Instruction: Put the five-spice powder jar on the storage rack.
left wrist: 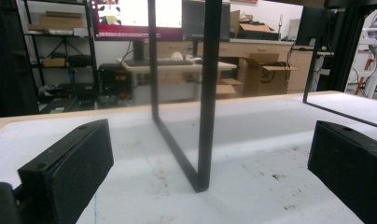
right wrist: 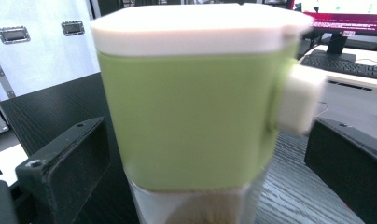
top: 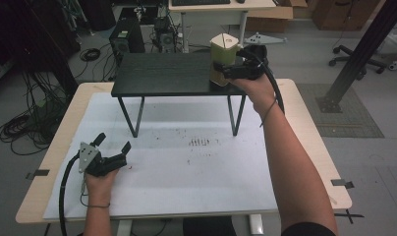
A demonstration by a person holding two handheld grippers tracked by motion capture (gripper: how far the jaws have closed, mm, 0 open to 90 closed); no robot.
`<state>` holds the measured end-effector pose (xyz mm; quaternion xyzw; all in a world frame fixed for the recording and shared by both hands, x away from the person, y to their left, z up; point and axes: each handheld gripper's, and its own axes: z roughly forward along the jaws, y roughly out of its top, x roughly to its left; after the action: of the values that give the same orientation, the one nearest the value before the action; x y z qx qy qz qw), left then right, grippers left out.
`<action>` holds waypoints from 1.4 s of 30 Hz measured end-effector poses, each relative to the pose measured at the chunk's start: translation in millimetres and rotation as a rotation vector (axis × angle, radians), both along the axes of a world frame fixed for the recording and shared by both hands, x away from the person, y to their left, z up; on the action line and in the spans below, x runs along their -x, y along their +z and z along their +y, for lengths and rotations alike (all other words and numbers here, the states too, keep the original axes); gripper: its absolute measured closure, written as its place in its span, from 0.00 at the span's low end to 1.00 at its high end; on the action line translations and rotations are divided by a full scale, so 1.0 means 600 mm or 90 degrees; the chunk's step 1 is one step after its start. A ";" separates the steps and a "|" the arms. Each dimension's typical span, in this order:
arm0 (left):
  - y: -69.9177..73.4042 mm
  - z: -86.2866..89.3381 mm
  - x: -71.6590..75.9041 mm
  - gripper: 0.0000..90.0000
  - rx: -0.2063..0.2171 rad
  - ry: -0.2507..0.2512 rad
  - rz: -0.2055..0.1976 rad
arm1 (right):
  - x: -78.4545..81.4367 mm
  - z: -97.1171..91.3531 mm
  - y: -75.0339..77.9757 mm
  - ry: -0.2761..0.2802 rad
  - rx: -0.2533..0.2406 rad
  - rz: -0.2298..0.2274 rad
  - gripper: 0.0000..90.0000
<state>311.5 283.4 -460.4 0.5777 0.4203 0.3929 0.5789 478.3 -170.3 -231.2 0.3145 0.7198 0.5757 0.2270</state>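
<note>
1. right gripper (top: 225, 69) is at the green canister (top: 223, 58), which stands upright at the right end of the black stand (top: 162, 73), close to its front edge. in the right gripper view the jaws are spread wide, one on each side of the canister (right wrist: 186, 112), and neither pad is pressing on it. so nothing is held.
2. the stand's corner is the main risk. a bump from either jaw while closing or backing off could push the canister over the edge onto the table (top: 304, 128).
3. the white tab (right wrist: 301, 98) on the canister's side sits just above the far jaw. a jaw catching it could twist or tip the canister.
4. it looks top-heavy, with a green upper body and white lid (right wrist: 191, 28) over a clear base. a high or off-centre squeeze would probably tilt it.
5. the smooth plastic walls could slip through the pads if lifted on a light grip.
6. left gripper (top: 113, 142) rests on the white sheet (top: 186, 172), jaws spread with nothing between them, facing the stand's leg (left wrist: 205, 93). sliding it forward could jolt the stand and rock the canister.
</note>
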 end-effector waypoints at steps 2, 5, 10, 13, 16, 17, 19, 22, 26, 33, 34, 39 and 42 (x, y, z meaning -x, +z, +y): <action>0.000 0.000 0.000 0.00 0.001 -0.001 0.000 | 0.002 -0.005 -0.002 -0.003 -0.003 0.000 0.00; 0.000 0.000 0.000 0.00 0.001 -0.001 0.000 | 0.007 -0.013 -0.003 -0.007 -0.007 -0.001 0.00; 0.000 0.001 0.000 0.00 0.004 0.000 0.000 | 0.017 -0.022 -0.001 -0.008 -0.008 -0.006 0.00; 0.000 0.001 0.000 0.00 0.005 -0.001 0.000 | 0.028 -0.028 0.002 -0.005 -0.010 -0.013 0.00; 0.000 0.001 0.000 0.00 0.007 -0.001 -0.001 | 0.034 -0.032 0.004 -0.004 -0.013 -0.017 0.00; 0.000 0.001 0.001 0.00 0.007 -0.001 -0.001 | 0.040 -0.035 0.006 0.000 -0.015 -0.022 0.00; 0.000 0.001 0.001 0.00 0.008 -0.001 -0.001 | 0.048 -0.039 0.009 0.002 -0.014 -0.028 0.00; 0.000 0.001 0.001 0.00 0.008 -0.002 -0.001 | 0.057 -0.043 0.011 0.007 -0.016 -0.036 0.00; 0.000 0.002 0.001 0.00 0.010 -0.002 0.000 | 0.074 -0.052 0.011 0.009 -0.018 -0.043 0.00; -0.001 0.003 0.001 0.00 0.015 -0.003 -0.002 | 0.100 -0.069 0.010 0.003 -0.017 -0.051 0.00; -0.001 0.003 0.001 0.00 0.015 -0.003 -0.002 | 0.100 -0.069 0.010 0.003 -0.017 -0.051 0.00; -0.001 0.002 0.001 0.00 0.015 -0.006 -0.002 | 0.123 -0.089 0.001 -0.003 -0.018 -0.055 0.00; -0.001 0.002 0.001 0.00 0.015 -0.008 -0.003 | 0.131 -0.096 -0.003 -0.006 -0.019 -0.058 0.00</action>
<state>310.9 284.7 -460.8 0.5723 0.4204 0.3855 0.5891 399.5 -228.1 -232.8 0.2947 0.6987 0.5988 0.2577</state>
